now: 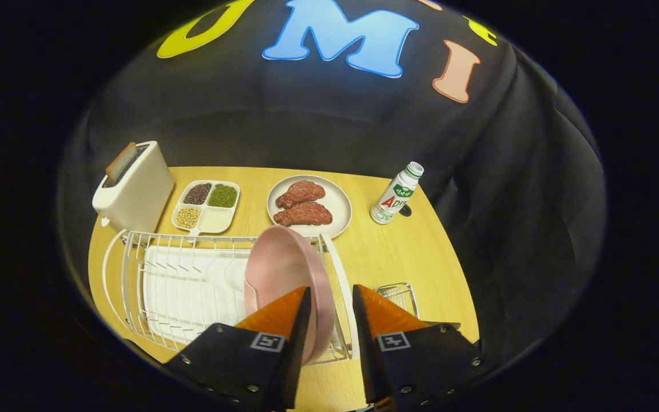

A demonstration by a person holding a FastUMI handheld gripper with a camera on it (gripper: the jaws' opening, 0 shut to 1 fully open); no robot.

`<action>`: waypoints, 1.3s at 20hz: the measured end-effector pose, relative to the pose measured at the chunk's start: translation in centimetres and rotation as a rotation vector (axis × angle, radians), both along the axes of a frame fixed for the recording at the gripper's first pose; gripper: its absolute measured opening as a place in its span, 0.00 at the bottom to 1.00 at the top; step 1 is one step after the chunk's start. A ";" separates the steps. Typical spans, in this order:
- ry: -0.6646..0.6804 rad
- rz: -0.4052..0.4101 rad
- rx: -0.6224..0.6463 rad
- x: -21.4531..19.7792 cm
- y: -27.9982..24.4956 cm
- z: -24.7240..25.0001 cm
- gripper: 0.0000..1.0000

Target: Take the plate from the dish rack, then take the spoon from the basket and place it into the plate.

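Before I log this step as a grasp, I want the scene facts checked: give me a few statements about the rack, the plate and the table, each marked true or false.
1. The pink plate stands on edge in the white dish rack. True.
2. The gripper is shut on the plate. False: its fingers are apart, with the plate's rim in the gap between them.
3. The toaster has a slice sticking out of its slot. True.
4. The round plate beyond the rack holds only beans. False: it holds two pieces of meat; the beans are in the divided tray.
5. The bottle lies flat. False: it stands on the table.
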State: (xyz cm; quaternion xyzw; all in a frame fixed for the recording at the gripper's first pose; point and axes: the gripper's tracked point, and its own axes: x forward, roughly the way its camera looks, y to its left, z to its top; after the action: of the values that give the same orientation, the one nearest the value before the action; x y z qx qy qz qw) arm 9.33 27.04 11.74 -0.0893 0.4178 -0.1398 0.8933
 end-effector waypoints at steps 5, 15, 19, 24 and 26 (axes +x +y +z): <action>0.048 -0.060 0.054 -0.3 0.9 -2.1 0.28; 0.065 -0.022 -0.108 0.3 1.7 0.8 0.05; 0.046 0.001 -0.179 0.7 1.8 2.9 0.05; 0.025 0.029 -0.101 -0.2 1.6 4.6 0.05; 0.007 0.018 -0.113 -1.0 0.5 5.6 0.05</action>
State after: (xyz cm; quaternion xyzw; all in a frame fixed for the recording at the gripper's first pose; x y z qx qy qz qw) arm 8.34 27.55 17.32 -0.1439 0.4114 -0.1550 0.8866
